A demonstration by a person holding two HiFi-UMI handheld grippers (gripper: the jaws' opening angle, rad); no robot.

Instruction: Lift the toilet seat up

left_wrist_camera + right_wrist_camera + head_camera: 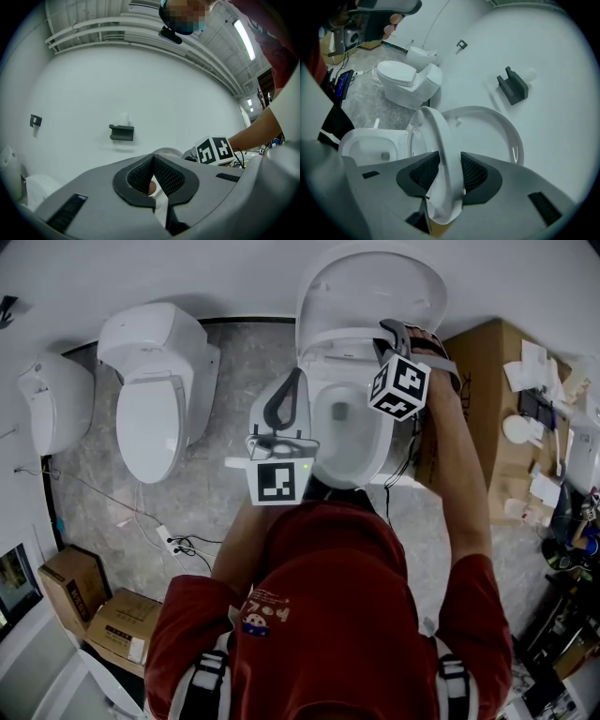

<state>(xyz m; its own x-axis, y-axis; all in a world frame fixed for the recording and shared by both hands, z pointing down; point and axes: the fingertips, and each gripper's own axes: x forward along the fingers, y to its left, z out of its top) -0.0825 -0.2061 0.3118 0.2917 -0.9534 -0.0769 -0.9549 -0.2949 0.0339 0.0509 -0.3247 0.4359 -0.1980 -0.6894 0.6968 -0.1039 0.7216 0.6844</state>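
Glossy smooth toilet seat (440,140), mottled stone-look floor (234,371), matt brown cardboard box (483,362), red cloth shirt (328,596)

I have open floor (234,381) between the toilet (372,460) I am working at and the second toilet (150,418) on its left. On its right, a cardboard box (487,362) stands just beside the bowl and narrows the passage. Behind, the upright lid (370,287) stands near the wall (187,277). Cables (178,545) cross the floor's near-left part.

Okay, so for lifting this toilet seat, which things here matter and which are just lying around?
For the job: toilet seat, raised lid, bowl, right gripper with the seat between its jaws.
Lying about: two other toilets, cardboard boxes, floor cables, left gripper, jaws together.
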